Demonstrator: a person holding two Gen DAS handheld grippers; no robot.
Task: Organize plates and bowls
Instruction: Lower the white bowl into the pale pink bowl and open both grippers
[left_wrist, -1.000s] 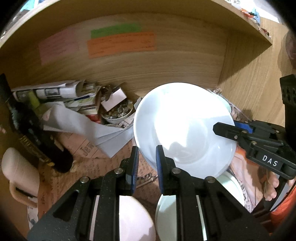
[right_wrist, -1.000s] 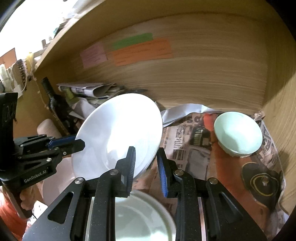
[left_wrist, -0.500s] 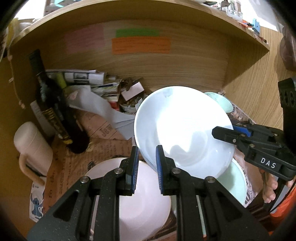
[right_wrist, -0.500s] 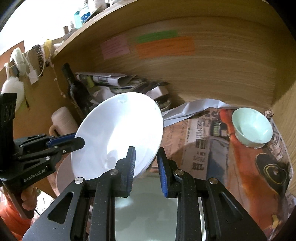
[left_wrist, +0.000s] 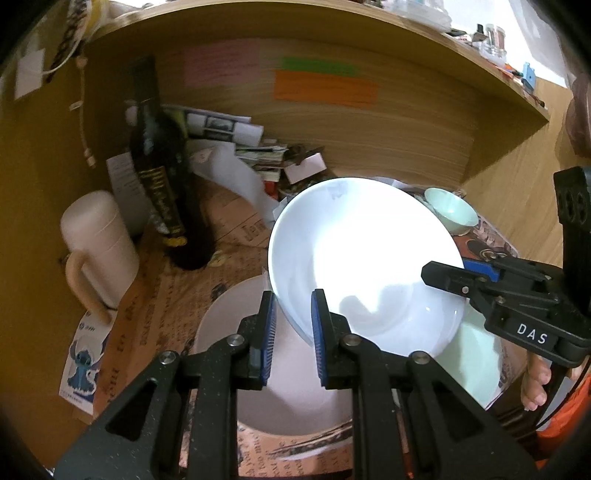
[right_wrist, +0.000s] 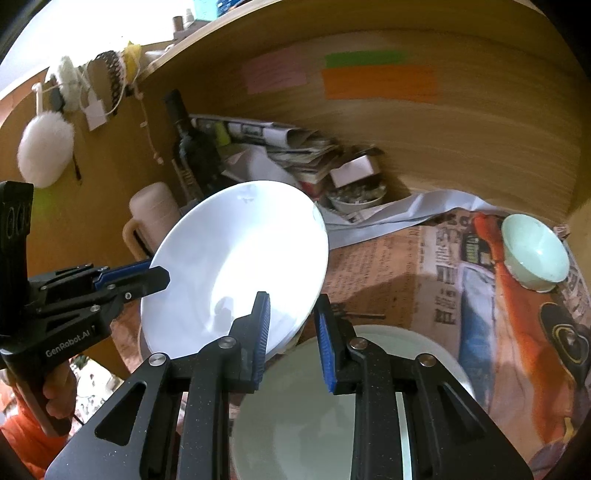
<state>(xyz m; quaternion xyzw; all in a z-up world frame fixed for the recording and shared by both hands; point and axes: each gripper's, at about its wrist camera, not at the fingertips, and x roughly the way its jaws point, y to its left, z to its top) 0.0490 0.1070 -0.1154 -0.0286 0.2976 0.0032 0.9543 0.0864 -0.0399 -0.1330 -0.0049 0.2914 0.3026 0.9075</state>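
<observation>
A large white plate (left_wrist: 365, 254) (right_wrist: 236, 254) hangs tilted above the table, held by both grippers. My left gripper (left_wrist: 291, 304) (right_wrist: 157, 271) is shut on its left rim. My right gripper (right_wrist: 291, 314) (left_wrist: 447, 269) is shut on the opposite rim. Below the held plate lie a pale pink plate (left_wrist: 225, 332) on the left and a pale green plate (right_wrist: 295, 406) (left_wrist: 476, 362) on the right. A small pale green bowl (right_wrist: 535, 254) (left_wrist: 450, 210) stands at the back right corner on newspaper.
A dark bottle (left_wrist: 162, 184) and a cream mug (left_wrist: 96, 240) stand at the left. Papers, a small box and a little bowl of bits (right_wrist: 354, 199) crowd the back wall. Wooden walls (left_wrist: 509, 177) close the nook on both sides. Newspaper (right_wrist: 461, 266) covers the table.
Both grippers have drawn back from the back wall with the white plate between them. The pink and green plates below, the bottle and the mug have come more into view.
</observation>
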